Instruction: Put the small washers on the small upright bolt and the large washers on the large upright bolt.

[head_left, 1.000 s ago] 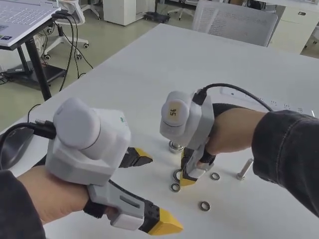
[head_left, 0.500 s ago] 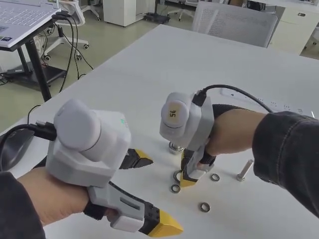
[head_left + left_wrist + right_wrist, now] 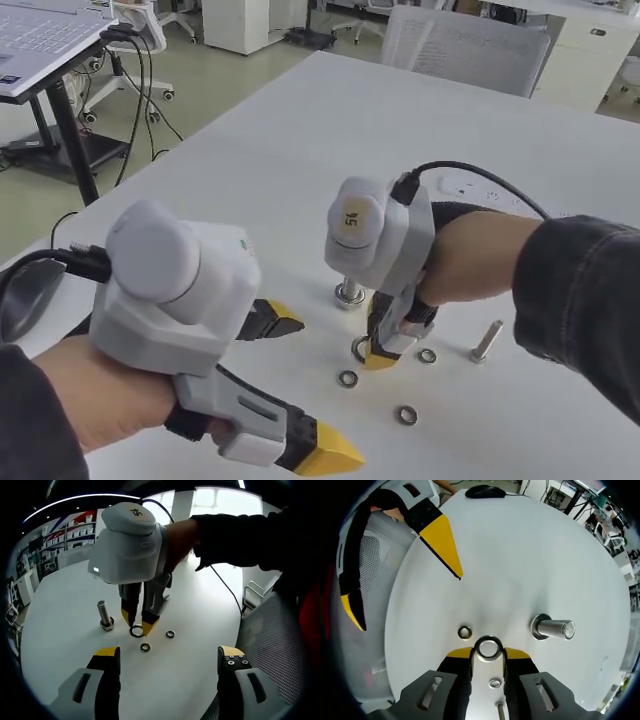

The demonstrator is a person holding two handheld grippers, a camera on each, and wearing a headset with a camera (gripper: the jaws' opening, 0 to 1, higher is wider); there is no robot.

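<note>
Risk: the large washer [image 3: 488,639] lies flat on the desk [image 3: 300,150] and offers only a thin edge. The right claw [image 3: 139,623] tips may ride over its rim and flick it away, or snag the small washer [image 3: 465,632] just beside it. An edge pinch could let it swing and jam on the large upright bolt [image 3: 552,628].

Right claw narrowed, one tip on either side of the washer; cannot tell whether it bites. The bolt stands near. A slimmer bolt [image 3: 485,342] lies flat, so the small washers have no post. Left claw [image 3: 168,651] spread wide, holding nothing.
</note>
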